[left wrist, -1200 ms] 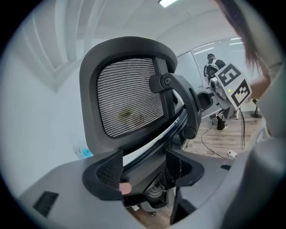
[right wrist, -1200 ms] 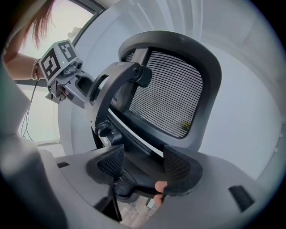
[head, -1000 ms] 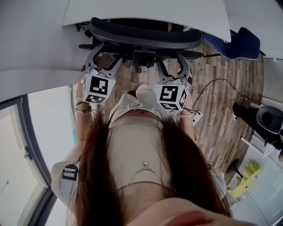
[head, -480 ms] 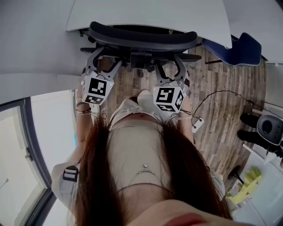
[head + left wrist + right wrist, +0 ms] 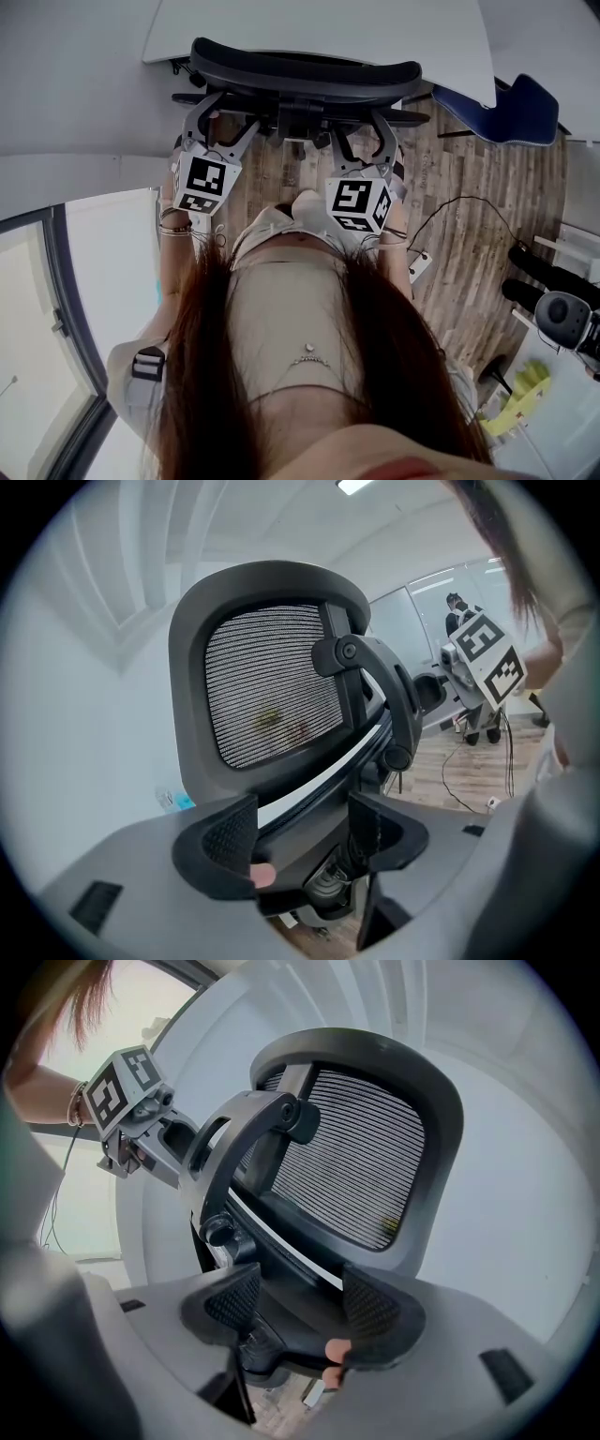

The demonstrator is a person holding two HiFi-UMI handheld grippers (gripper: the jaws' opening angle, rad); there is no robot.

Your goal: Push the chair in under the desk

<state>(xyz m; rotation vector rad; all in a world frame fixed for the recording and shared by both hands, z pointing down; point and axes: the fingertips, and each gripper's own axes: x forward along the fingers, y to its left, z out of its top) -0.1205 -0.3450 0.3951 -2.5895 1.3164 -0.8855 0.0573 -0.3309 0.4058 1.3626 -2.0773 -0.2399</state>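
A black office chair with a mesh back [image 5: 305, 77] stands at the white desk [image 5: 319, 28], its back's top under the desk's near edge. My left gripper [image 5: 225, 114] and right gripper [image 5: 361, 129] are both open against the rear of the chair's back, one on each side of its central spine. In the left gripper view the mesh back [image 5: 272, 696] fills the frame, and the open left gripper [image 5: 305, 832] straddles the lower back frame. The right gripper view shows the mesh [image 5: 352, 1162] the same way beyond the open right gripper [image 5: 302, 1302].
A blue chair [image 5: 511, 108] sits to the right of the desk. A black cable [image 5: 459, 202] trails over the wood floor. A glass partition [image 5: 56, 309] runs along the left. A black wheeled device [image 5: 562, 309] and yellow-green items [image 5: 520, 384] are at the right.
The chair's back has slid a little further beneath the desk's edge, and both grippers have gone forward with it. Both stay open.
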